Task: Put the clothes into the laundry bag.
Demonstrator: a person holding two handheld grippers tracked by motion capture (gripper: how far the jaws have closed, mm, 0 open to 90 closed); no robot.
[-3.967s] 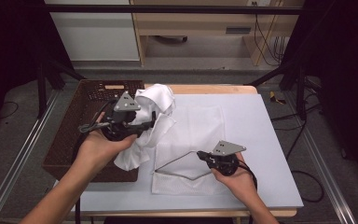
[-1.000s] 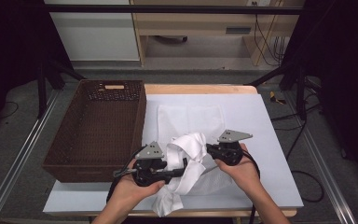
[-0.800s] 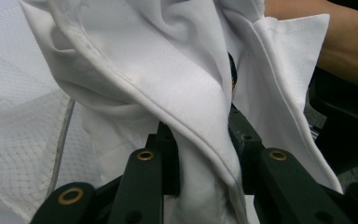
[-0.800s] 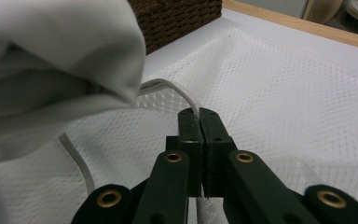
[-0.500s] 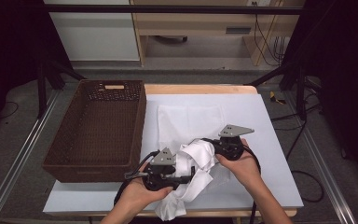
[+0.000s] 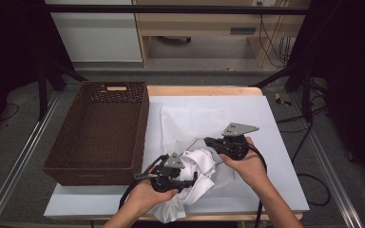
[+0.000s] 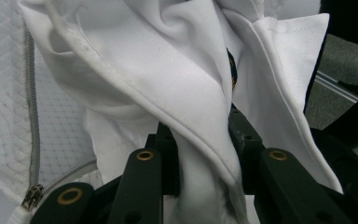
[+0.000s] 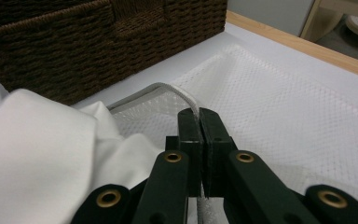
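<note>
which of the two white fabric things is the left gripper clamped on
The smooth white garment, bunched between the left gripper; the white mesh laundry bag has a zipper and quilted netting.

Black tongs [image 6: 183,176] with brass rivets, grey triangular plates, black cables.

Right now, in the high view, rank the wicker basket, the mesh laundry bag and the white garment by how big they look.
1. Wicker basket, clearly largest.
2. Mesh laundry bag, flat on the table, partly hidden by the garment.
3. White garment, bunched up, so its true size is unsure.
</note>
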